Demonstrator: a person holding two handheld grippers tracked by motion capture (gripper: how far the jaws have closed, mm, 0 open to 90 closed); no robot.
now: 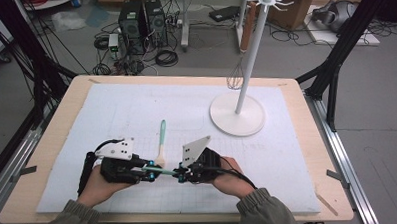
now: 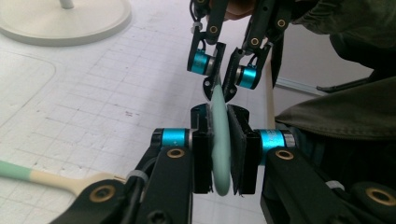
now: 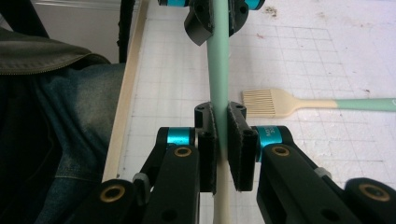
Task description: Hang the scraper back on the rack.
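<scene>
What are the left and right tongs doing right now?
Left tongs: shut on the mint-green utensil, at its broad green end.
Right tongs: shut on the same utensil's handle.

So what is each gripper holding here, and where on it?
Both hold one mint-green utensil between them: the left gripper pinches its wide green end edge-on, and the right gripper clamps the handle where green meets cream. The brush lies untouched.
</scene>
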